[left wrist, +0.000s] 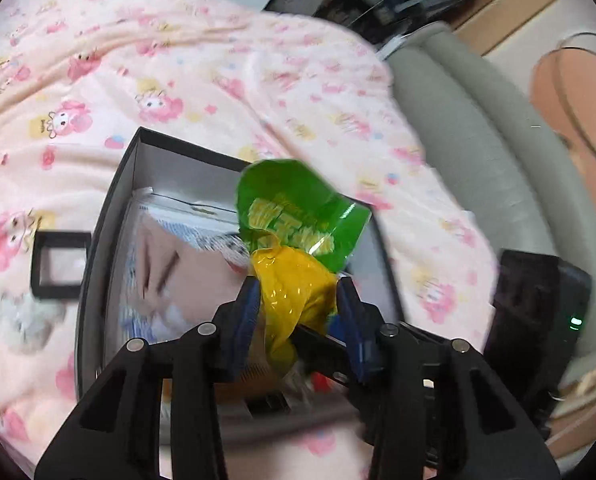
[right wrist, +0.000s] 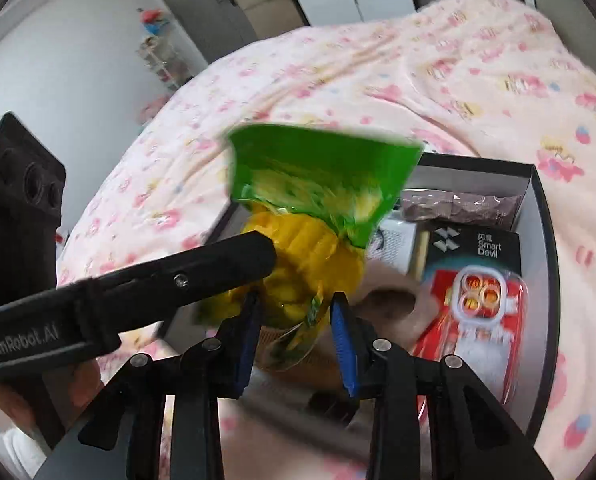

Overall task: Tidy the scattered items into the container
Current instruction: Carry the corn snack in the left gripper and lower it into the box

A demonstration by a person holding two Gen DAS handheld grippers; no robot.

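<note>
A crinkled green and yellow snack bag [left wrist: 298, 208] hangs over an open dark box [left wrist: 98, 248] on a pink patterned bedspread [left wrist: 138, 60]. My left gripper [left wrist: 300, 304] is shut on the bag's yellow lower part, with both blue pads pressing on it. In the right wrist view the same snack bag [right wrist: 318, 176] hangs above the box [right wrist: 546, 240], and the left gripper's black finger [right wrist: 218, 268] reaches it from the left. My right gripper [right wrist: 296, 316] stands open, with the bag's thin tail loose between its pads.
In the box lie a red phone-case pack [right wrist: 474, 312], a black carton [right wrist: 486, 248], a brown packet [right wrist: 458, 204] and a white item [right wrist: 394, 244]. A small black frame [left wrist: 60, 264] lies on the bedspread beside the box. A person [left wrist: 570, 120] sits by a grey cushion [left wrist: 478, 140].
</note>
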